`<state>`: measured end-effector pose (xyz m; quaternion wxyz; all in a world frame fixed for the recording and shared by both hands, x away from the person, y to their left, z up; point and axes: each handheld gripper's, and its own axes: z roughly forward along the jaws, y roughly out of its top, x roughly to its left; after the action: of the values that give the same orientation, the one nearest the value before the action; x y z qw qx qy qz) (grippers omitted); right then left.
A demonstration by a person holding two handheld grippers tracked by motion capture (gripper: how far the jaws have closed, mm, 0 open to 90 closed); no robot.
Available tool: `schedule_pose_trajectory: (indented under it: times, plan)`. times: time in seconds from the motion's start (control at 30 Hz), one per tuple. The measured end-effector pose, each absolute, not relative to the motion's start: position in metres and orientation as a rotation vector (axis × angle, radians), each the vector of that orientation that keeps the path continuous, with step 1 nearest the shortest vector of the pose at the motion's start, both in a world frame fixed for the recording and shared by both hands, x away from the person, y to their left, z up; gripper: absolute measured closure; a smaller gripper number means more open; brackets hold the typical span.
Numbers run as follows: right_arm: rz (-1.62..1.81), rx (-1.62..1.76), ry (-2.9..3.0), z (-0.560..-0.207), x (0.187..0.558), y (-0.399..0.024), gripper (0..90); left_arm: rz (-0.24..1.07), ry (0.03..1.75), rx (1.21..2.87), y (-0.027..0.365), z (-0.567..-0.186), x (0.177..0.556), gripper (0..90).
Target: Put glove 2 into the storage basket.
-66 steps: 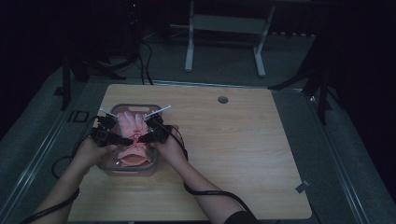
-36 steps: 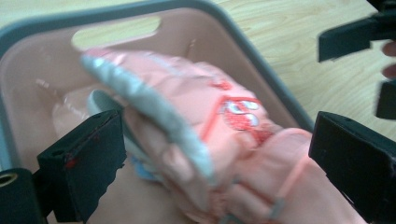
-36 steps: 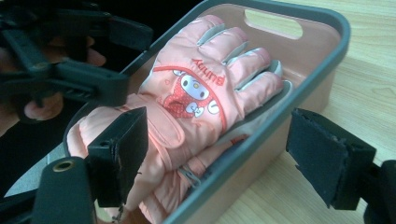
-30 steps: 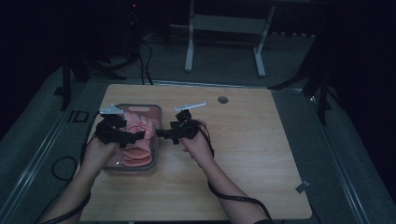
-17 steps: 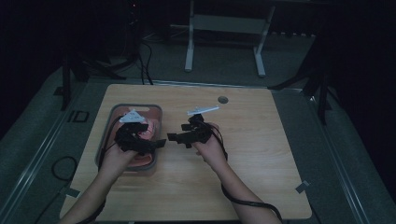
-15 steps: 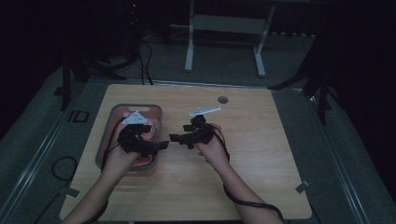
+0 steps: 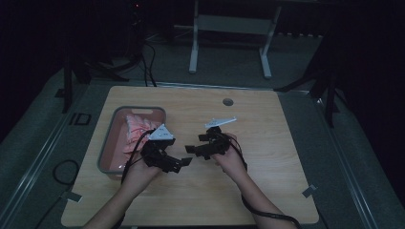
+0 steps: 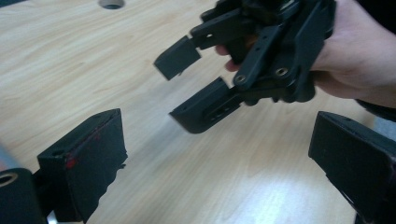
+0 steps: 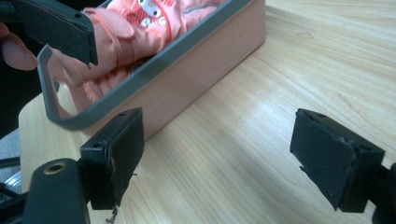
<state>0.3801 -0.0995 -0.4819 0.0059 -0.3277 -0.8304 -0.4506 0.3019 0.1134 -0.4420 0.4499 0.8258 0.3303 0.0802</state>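
Left gripper: the black two-jaw left gripper [image 7: 184, 162] sits nearest, over the light wooden table [image 7: 267, 181], just right of the bin; jaws spread apart, nothing between them.
Right gripper: the black two-jaw right gripper [image 7: 189, 149] sits just right of the left gripper; the two face each other, tips close but apart. Jaws spread apart and empty. In the left gripper view the right gripper [image 8: 196, 88] hovers above the bare wood.
Bin: the grey-rimmed rectangular plastic bin [image 7: 107, 143] stands on the left part of the table, beside the left hand [image 7: 138, 171]. In the right gripper view its wall [image 9: 196, 74] stands left of the open jaws.
Contents: the folded pink printed cloth [image 7: 136, 131] lies inside the bin, untouched by either gripper.
Far item: a small round grey cable hole [image 7: 228, 102] is set in the table near its far edge.
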Motion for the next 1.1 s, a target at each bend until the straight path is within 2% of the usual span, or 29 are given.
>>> schedule_pose_trajectory:
  times: [0.4,1.1]
  plan:
    - [-1.431,-0.964,-2.627,-0.503,0.368,-0.119,17.5,0.170,0.743,2.075,0.087,-0.456,0.291,4.1]
    - [-1.427,-0.950,-2.695,-0.530,0.354,-0.161,14.7,0.087,0.632,2.179,0.042,-0.509,0.277,4.8]
